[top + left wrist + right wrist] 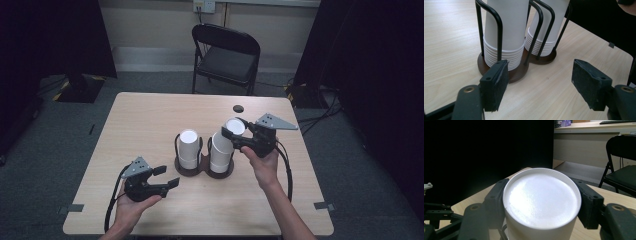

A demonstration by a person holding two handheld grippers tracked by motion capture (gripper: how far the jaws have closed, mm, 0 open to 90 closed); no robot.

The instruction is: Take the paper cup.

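Two stacks of upturned white foam cups stand in a black wire holder on a brown base [204, 171] at mid table. My right gripper [234, 131] is shut on the top cup [235, 125] of the right stack [220, 155]; in the right gripper view the pads [494, 197] press both sides of that cup [541, 200]. My left gripper [167, 176] is open with nothing between its jaws, low at the front left of the holder. In the left gripper view the left stack [506, 30] and the right stack [549, 25] rise just beyond its open gripper [539, 82].
The light wooden table [150, 120] has a dark round hole [238, 108] near its far edge. A black folding chair [227, 55] stands behind the table. Cables trail from both grippers toward the person's forearms.
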